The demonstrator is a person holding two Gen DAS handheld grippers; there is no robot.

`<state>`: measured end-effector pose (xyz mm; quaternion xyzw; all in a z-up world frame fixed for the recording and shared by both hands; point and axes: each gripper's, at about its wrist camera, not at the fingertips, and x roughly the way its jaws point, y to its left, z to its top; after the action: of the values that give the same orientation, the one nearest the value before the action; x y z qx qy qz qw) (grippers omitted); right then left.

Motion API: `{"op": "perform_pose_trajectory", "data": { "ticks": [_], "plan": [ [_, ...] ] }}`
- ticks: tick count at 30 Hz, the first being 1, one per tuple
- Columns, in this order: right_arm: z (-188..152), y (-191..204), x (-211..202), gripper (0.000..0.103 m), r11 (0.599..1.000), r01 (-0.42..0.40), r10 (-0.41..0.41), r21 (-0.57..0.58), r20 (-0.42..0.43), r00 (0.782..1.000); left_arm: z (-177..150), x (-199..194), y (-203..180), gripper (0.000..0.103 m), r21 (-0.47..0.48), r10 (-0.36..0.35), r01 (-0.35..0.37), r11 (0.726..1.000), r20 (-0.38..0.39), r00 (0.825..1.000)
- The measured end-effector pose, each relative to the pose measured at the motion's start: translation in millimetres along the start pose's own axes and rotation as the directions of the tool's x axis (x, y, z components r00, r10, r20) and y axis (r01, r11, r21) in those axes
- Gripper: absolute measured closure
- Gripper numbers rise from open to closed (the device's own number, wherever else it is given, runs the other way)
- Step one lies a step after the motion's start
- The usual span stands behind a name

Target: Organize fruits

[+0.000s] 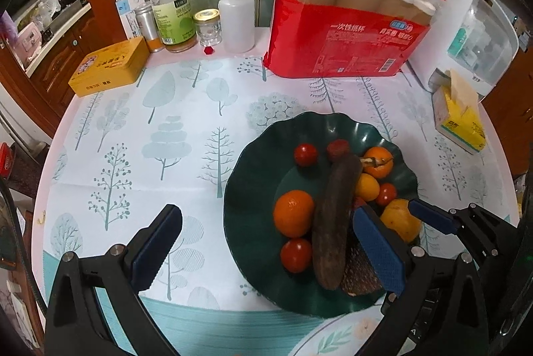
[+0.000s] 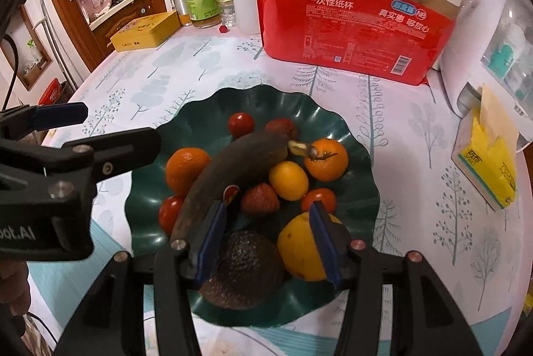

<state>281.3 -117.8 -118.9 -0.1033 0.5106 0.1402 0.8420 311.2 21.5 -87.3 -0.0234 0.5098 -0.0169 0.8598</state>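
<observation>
Avocado (image 2: 243, 269) half-hidden by right gripper (image 2: 266, 239) | jaws parted

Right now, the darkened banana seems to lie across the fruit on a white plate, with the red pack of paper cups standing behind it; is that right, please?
Not quite: the plate is dark green, not white, as the right wrist view shows. The darkened banana does lie across the fruit on it, and the red pack of paper cups stands behind.

A dark green scalloped plate (image 2: 333, 119) sits at centre frame in the right wrist view. On it: a blackened banana (image 2: 233, 169) lying diagonally, two oranges (image 2: 186, 169), a lemon (image 2: 301, 251), an avocado (image 2: 246, 269), lychees (image 2: 260, 201) and cherry tomatoes (image 2: 240, 124).
</observation>
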Motion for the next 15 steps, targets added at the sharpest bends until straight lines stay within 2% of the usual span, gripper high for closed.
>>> {"op": "perform_pose_trajectory", "data": {
  "ticks": [7,15],
  "plan": [
    [-17.4,6.7,-27.0,0.050,1.000,-0.014,0.014,0.021,0.015,1.000,-22.3,-32.7,-5.3,0.001,0.002,-0.017,0.017,1.000,0.033,0.999],
    [-65.2,11.5,-67.3,0.050,0.996,-0.015,0.013,0.082,0.027,1.000,-80.0,-67.5,-19.4,0.001,0.000,-0.045,0.046,0.999,0.031,0.998]
  ]
}}
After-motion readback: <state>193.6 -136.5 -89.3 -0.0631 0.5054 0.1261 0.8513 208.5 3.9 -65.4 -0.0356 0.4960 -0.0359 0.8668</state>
